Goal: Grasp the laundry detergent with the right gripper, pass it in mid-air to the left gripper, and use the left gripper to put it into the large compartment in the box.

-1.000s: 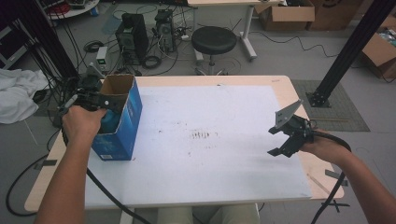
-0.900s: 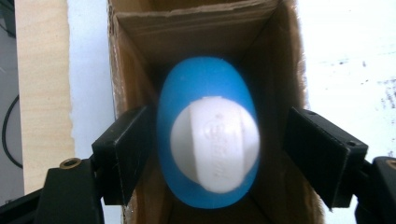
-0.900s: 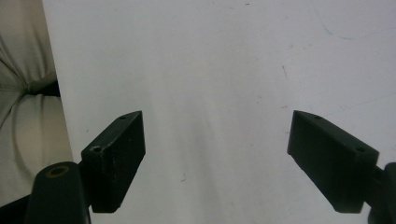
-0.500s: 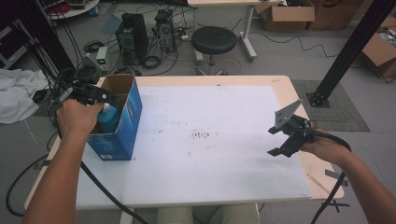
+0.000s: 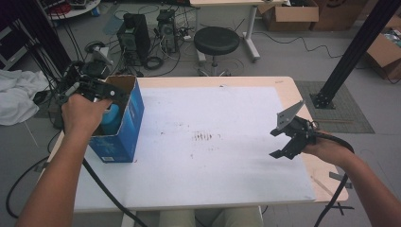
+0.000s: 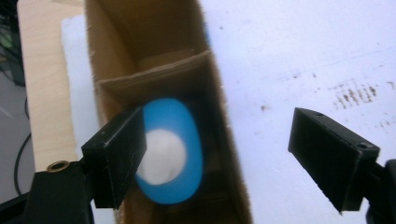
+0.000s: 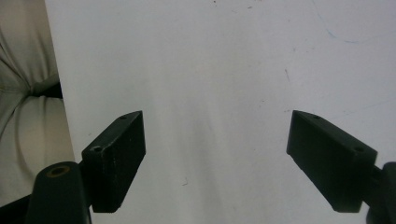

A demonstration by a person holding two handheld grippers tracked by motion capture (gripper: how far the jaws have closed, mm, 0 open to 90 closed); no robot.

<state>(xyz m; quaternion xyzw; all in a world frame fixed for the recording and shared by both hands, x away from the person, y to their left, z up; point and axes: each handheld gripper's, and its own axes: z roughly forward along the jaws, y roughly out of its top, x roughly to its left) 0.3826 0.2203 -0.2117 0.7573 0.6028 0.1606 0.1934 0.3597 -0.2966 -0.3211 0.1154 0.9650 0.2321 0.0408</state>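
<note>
At table's left edge, left gripper [image 5: 101, 90] hovers jaws wide apart over blue box [image 5: 124, 130], blue bottle [image 6: 170, 151] inside, probably loose; jaw may snag cardboard wall. Right gripper [image 5: 288, 139] idle, agape, near right edge

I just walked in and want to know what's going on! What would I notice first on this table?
First you'd spot the tall blue box standing open at the table's left edge, with a blue thing with a white middle down inside it. The left gripper hangs right over the box with its jaws wide apart. The right gripper waits over the white table on the far right, open and holding nothing.
</note>
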